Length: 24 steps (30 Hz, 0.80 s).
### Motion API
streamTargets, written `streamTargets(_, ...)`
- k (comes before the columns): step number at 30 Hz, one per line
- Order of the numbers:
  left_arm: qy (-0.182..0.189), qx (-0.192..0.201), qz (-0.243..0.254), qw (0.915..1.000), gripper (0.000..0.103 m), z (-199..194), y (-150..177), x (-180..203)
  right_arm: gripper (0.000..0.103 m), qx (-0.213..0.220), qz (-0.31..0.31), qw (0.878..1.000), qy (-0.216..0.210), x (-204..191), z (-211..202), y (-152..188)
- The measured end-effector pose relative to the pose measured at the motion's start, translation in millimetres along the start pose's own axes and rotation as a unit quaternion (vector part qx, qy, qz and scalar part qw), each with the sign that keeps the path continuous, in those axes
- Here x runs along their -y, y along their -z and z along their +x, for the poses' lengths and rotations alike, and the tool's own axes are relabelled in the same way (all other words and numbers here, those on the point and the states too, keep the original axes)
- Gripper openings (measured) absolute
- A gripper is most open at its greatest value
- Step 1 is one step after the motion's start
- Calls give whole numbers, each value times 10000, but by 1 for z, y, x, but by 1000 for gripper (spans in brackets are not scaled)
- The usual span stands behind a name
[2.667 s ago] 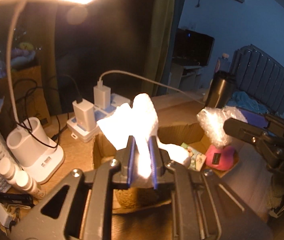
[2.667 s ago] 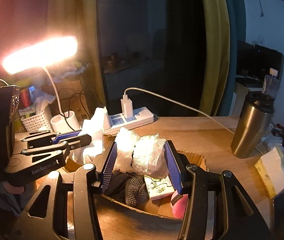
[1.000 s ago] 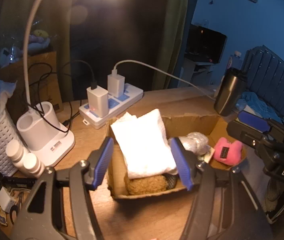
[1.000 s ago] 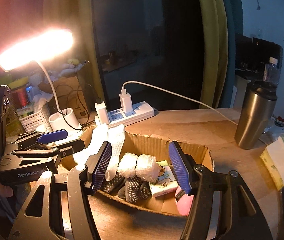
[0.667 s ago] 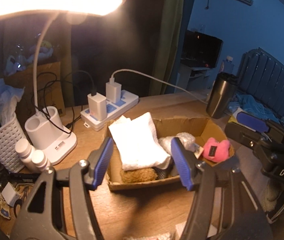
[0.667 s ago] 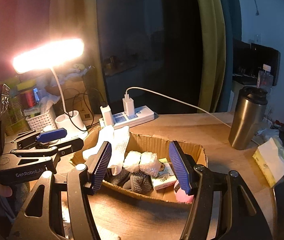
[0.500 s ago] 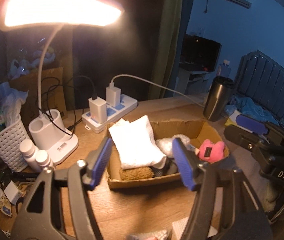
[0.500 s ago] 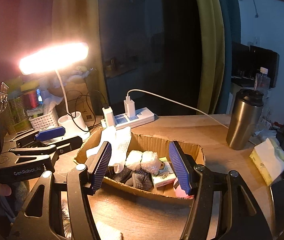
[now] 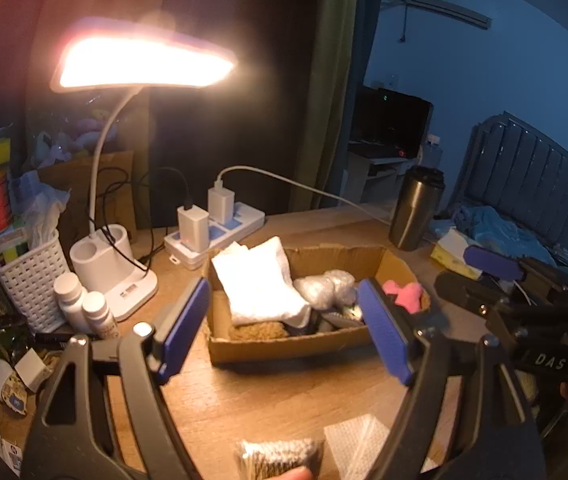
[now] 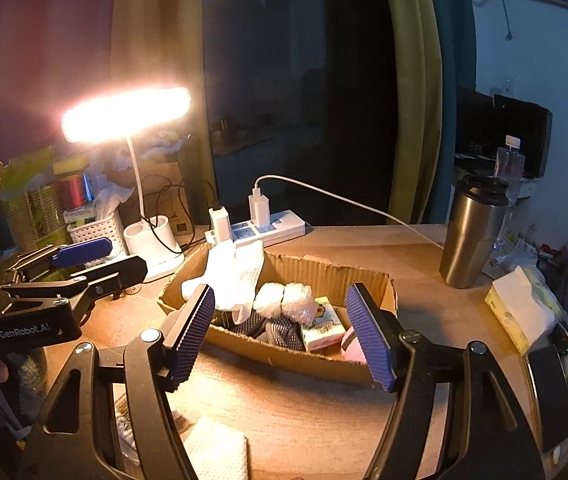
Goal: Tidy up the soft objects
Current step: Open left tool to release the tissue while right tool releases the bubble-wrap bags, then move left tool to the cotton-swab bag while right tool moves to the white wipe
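Now, soft things left out: a white folded cloth (image 9: 358, 438) and a speckled woven pad (image 9: 280, 458) lie on the wooden desk (image 9: 268, 396) at the near edge, just beside each other, well short of the cardboard box (image 9: 304, 344).
Already boxed: a white towel (image 9: 258, 284) leans on the far-left wall, a bubble-wrap bundle (image 9: 324, 286) sits mid-box, a pink plush (image 9: 402, 294) lies at the right end, and a brown fuzzy piece (image 9: 258, 330) is at the near-left corner.
Handling: my guess is that the cloth and pad are light, limp and unbreakable; they will sag and may unfold when lifted (the cloth especially).
Where to grip: I would pinch each across a folded edge or the middle, taking all layers at once.
Left gripper (image 9: 284, 332): jaws opening, standing wide, nothing between the blue pads (image 9: 182, 328); the box is only seen beyond them.
Right gripper (image 10: 280, 334): jaws likewise opening and wide apart, empty, touching nothing.
Risk: a shallow pinch could catch only the top layer.
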<state>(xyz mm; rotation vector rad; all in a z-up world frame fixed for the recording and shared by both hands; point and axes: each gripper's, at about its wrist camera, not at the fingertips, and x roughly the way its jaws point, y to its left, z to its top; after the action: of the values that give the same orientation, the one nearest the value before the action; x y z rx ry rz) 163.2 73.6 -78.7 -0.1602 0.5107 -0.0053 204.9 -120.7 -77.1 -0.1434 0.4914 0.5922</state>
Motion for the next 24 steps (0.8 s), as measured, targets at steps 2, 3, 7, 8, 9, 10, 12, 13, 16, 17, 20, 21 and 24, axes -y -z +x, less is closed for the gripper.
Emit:
streamTargets(2, -1, 6, 18, 10000, 78, -4, 3, 2, 72, -5, -5, 10000, 7, -1, -3, 3)
streamTargets(3, 2, 5, 21, 10000, 78, -6, 4, 3, 72, -7, -2, 10000, 10, -1, -5, 4)
streamTargets(7, 3, 15, 19, 10000, 78, -12, 9, 5, 72, -9, -10, 10000, 6, -3, -11, 9)
streamTargets(8, 6, 15, 17, 10000, 78, -14, 10, 6, 72, -12, -11, 10000, 4, -4, -12, 10)
streamTargets(9, 7, 14, 18, 10000, 78, -15, 11, 6, 72, -17, -12, 10000, 7, -3, -14, 11)
streamTargets(10, 3, 14, 20, 10000, 78, -17, 12, 7, 72, -17, -14, 10000, 6, -3, -16, 13)
streamTargets(12, 7, 13, 16, 10000, 78, -17, 12, 7, 72, -19, -12, 10000, 5, -4, -16, 13)
streamTargets(13, 5, 13, 18, 10000, 78, -17, 12, 7, 72, -22, -11, 10000, 2, -4, -16, 14)
streamTargets(16, 6, 14, 23, 10000, 78, -19, 14, 8, 72, -30, -13, 10000, -15, -5, -21, 19)
streamTargets(17, 7, 13, 26, 10000, 78, -19, 14, 9, 72, -40, -15, 10000, -20, -5, -22, 21)
streamTargets(20, 9, 7, 26, 10000, 78, -21, 16, 10, 72, -65, -22, 10000, -36, -6, -26, 27)
streamTargets(21, 9, 4, 28, 10000, 78, -22, 17, 11, 72, -74, -26, 10000, -38, -6, -27, 29)
streamTargets(24, 18, -3, 29, 10000, 78, -26, 24, 14, 72, -108, -33, 9999, -41, -6, -30, 34)
